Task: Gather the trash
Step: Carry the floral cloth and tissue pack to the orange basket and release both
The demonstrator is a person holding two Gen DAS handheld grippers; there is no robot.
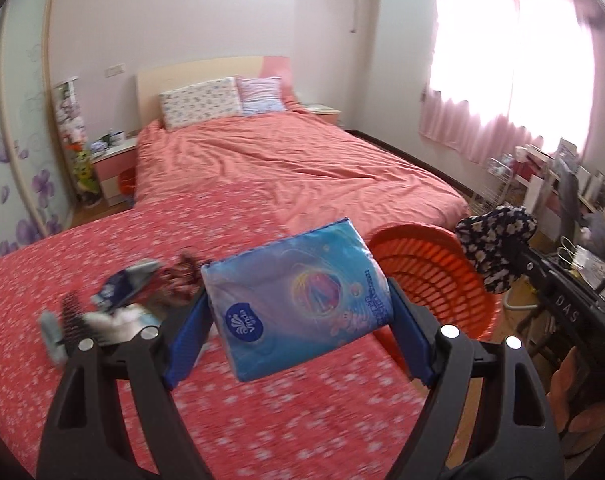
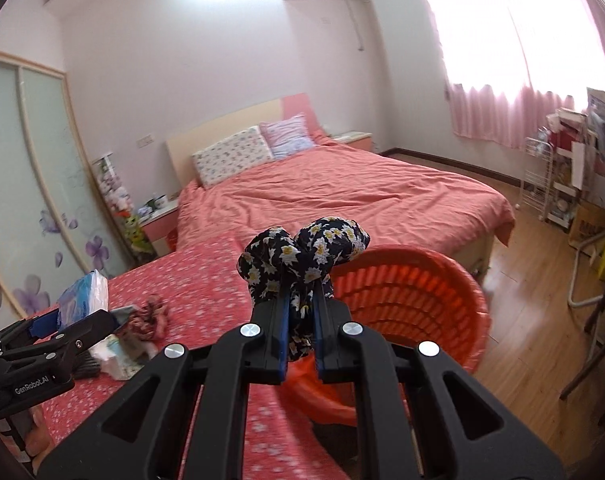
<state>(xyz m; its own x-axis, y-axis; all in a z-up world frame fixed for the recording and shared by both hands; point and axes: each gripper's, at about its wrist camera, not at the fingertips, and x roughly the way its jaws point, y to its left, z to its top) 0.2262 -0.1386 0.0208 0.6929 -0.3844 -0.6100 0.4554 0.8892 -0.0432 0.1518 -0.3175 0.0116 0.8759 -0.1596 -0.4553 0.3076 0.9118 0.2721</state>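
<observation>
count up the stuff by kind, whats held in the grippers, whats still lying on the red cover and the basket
Held in a gripper: 2, the blue tissue pack in the left gripper, the dark floral cloth in the right gripper
Orange basket: 1
Loose pile still on the red cover: too blurred to count singly, taken as 1
Total: 4

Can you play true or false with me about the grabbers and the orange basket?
1. The left gripper holds a blue tissue pack. True.
2. The right gripper is empty. False: it pinches a black flowered cloth.
3. The orange basket sits at the edge of the red flowered cover. True.
4. The tissue pack is already inside the basket. False: it is between the left gripper's fingers, beside the basket.
5. The curtains are green. False: pink.
</observation>
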